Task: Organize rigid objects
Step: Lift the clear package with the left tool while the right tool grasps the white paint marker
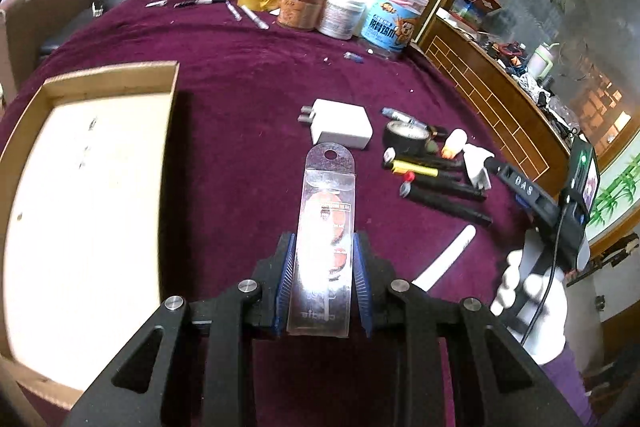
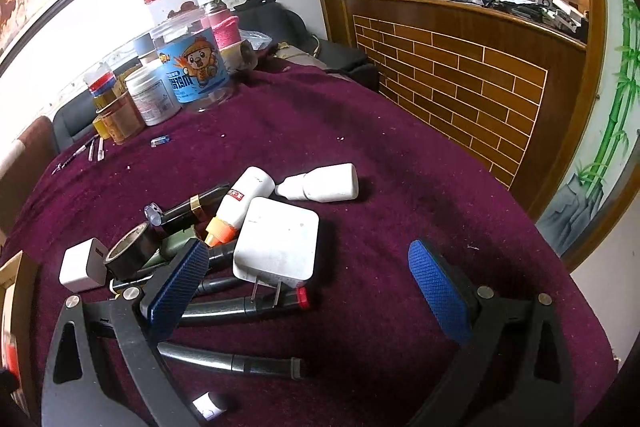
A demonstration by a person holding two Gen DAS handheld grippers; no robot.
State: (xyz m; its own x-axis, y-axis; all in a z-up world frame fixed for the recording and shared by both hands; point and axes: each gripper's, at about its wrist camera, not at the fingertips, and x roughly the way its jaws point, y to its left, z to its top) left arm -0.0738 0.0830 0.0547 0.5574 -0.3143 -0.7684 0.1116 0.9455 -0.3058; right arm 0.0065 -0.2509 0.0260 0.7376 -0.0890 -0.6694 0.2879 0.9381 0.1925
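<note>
Maroon tablecloth (image 1: 248,75); shallow cardboard tray (image 1: 172,115) at left, interior bare. Left gripper (image 1: 323,283) clamps clear blister pack (image 1: 326,239). Right gripper (image 2: 308,291) spread wide above white charger (image 2: 276,243).

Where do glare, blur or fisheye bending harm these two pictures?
Left wrist view: glare whitens the lower half of the clear package held in the left tool; the wooden tray floor is overexposed and its rim bends. Right wrist view: the brick-pattern panel curves; the open right tool looks sharp.

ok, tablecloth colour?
Dark maroon tablecloth, plain, no pattern; right wrist view shows it best.
</note>
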